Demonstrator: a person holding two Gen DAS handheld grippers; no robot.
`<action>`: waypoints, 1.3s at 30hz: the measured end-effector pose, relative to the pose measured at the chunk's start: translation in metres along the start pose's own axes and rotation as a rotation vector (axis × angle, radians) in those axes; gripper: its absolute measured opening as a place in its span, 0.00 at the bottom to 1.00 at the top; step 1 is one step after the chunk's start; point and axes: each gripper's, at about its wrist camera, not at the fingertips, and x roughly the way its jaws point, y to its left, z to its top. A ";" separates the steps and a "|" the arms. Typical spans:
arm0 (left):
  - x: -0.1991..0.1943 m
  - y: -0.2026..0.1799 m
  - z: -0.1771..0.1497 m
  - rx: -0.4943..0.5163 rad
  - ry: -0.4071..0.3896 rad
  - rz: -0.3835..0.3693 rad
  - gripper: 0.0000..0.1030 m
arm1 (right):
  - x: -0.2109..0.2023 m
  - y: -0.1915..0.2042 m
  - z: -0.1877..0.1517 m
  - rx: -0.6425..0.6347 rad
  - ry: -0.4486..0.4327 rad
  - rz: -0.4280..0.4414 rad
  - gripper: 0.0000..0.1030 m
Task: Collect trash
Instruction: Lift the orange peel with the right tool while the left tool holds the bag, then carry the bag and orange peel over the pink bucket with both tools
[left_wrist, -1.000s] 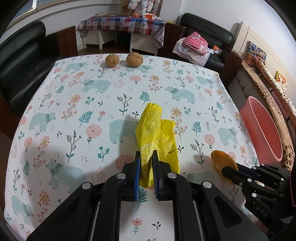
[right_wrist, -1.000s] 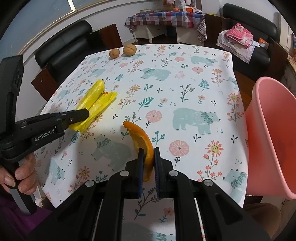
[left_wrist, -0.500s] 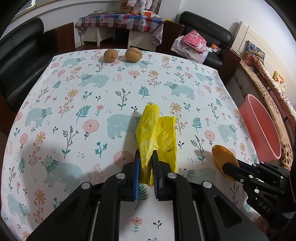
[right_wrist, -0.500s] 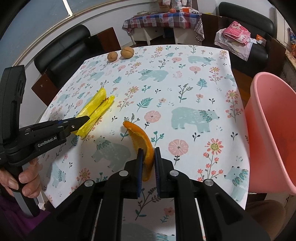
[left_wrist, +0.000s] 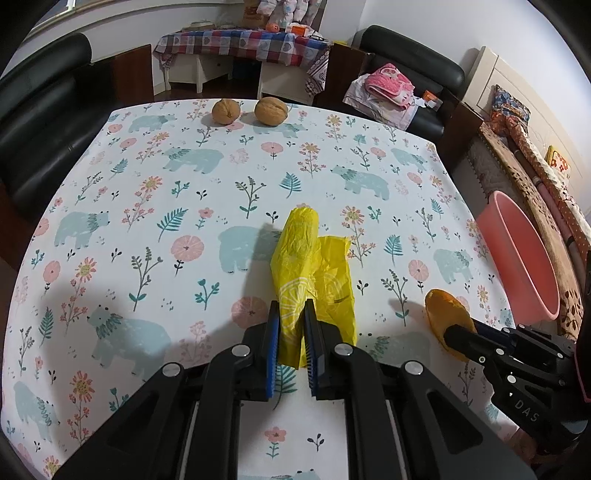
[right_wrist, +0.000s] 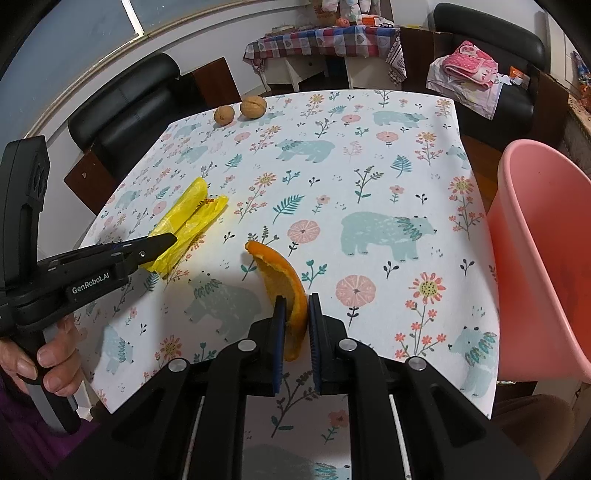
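From the left wrist view, the left gripper (left_wrist: 291, 325) has its fingers clamped on the near end of a crumpled yellow plastic bag (left_wrist: 310, 266), which stretches straight ahead of the tips over the floral tablecloth (left_wrist: 147, 221). Off to its right, the right gripper (left_wrist: 452, 334) pinches an orange peel (left_wrist: 441, 306). Past that, beyond the table edge, sits a pink basin (left_wrist: 524, 258). Far ahead of the left claw, near the table's far edge, two walnuts (left_wrist: 247, 110) lie side by side (close together but apart)

From the right wrist view, the right gripper (right_wrist: 295, 314) is closed on the orange peel (right_wrist: 280, 273), which curves up and forward from between the blue pads. To its left, the left gripper (right_wrist: 162, 242) grips the yellow plastic bag (right_wrist: 188, 214). The pink basin (right_wrist: 535, 258) stands just to the right of the claw, off the table edge. The walnuts (right_wrist: 240, 110) are far ahead and to the left
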 end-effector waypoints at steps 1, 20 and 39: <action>-0.001 -0.001 0.000 0.003 -0.002 0.000 0.10 | 0.000 0.000 0.000 -0.003 0.000 0.003 0.11; -0.039 -0.053 0.018 0.141 -0.129 -0.066 0.11 | -0.038 -0.009 -0.007 -0.027 -0.121 0.043 0.04; -0.043 -0.059 0.015 0.146 -0.138 -0.054 0.11 | -0.018 -0.014 -0.005 0.004 -0.050 0.108 0.28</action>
